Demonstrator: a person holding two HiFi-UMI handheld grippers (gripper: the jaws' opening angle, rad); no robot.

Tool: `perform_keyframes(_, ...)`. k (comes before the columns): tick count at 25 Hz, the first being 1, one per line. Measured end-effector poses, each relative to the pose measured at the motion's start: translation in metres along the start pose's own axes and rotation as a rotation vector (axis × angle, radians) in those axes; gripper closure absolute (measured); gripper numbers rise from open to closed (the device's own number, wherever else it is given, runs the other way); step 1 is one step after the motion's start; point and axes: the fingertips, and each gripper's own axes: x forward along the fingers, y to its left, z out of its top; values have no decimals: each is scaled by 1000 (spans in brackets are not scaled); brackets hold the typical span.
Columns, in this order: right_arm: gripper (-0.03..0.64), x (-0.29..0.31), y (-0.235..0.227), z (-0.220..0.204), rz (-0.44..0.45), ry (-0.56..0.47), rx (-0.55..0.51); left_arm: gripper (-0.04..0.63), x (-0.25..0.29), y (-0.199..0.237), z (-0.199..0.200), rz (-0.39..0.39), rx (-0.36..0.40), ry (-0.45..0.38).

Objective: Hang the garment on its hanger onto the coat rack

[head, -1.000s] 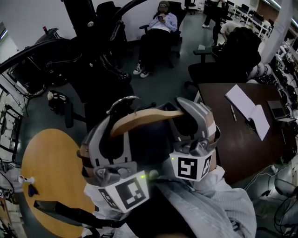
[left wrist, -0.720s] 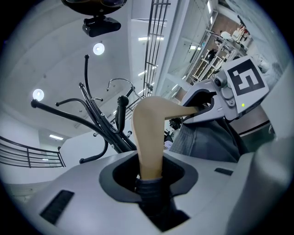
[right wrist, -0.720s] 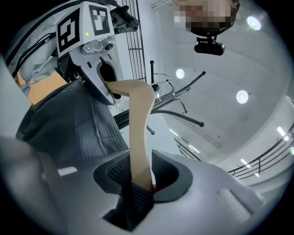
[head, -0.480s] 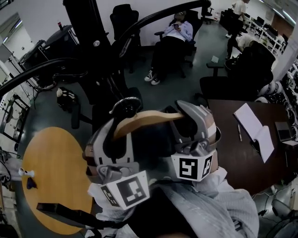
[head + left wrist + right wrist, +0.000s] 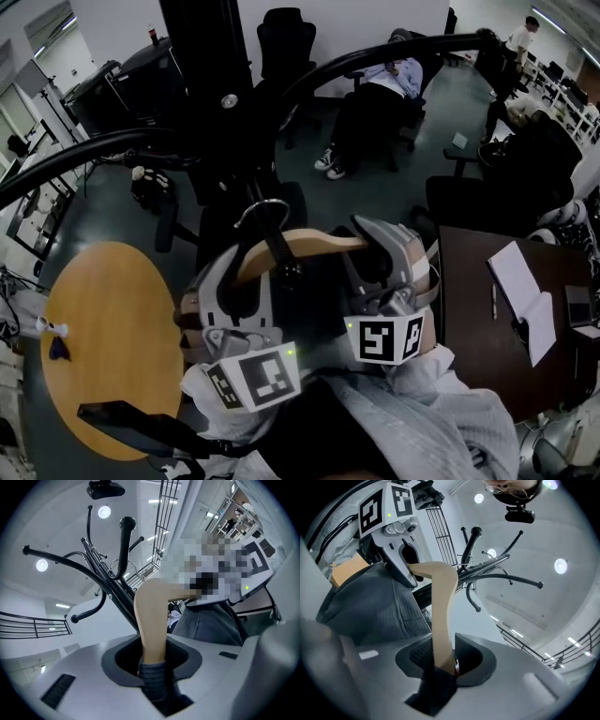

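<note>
The black coat rack (image 5: pixel 211 84) stands tall in the middle of the room, its curved arms sweeping out to either side of its pole. Below and to the left of the coat rack, from the head view, is a round wooden tabletop (image 5: pixel 103 347). Below and to the right of the rack is a dark tabletop (image 5: pixel 469 309) with an open notebook (image 5: pixel 520 291) lying on it. Beyond the rack, a person (image 5: pixel 375 103) sits back in a chair.

The garment (image 5: pixel 375 606), a dark grey ribbed piece, hangs on a wooden hanger (image 5: pixel 300 248) that is held up just in front of the coat rack's pole. Cloth drapes down off both ends of the bar. The hanger is not on the rack. Its metal hook (image 5: pixel 265 208) rises close to the pole, between the two big arms, and I cannot tell whether it touches anything there.

The left hand-held gripper (image 5: pixel 152 665) is clamped on one end of the hanger, pinching the wood and a fold of garment between its jaws. The right hand-held gripper (image 5: pixel 440 665) pinches the other end the same way, with wood and dark cloth caught in its jaws. Both point up toward the coat rack's arms, one at each shoulder of the hanger.
</note>
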Motion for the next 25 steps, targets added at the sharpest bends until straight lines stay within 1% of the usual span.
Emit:
perform_keyframes(6, 506, 16, 18, -8, 47, -9, 22, 483, 10, -2, -20, -10, -2, 33)
perform_keyframes(10, 509, 19, 19, -13, 51, -23, 22, 485, 14, -5, -20, 12, 11, 22)
perform_keyframes(15, 512, 19, 24, -7, 62, -38, 14, 483, 8, 0, -23, 34, 26, 23)
perform_keyframes(18, 511, 15, 24, -5, 58, -40, 24, 483, 4, 1, -20, 60, 52, 9)
perform_keyframes(22, 511, 10, 29, 2, 38, -33, 23, 483, -3, 2, -19, 114, 116, -28)
perform_keyframes(25, 511, 4, 34, 14, 24, -43, 29, 468, -11, 4, -17, 134, 127, -48)
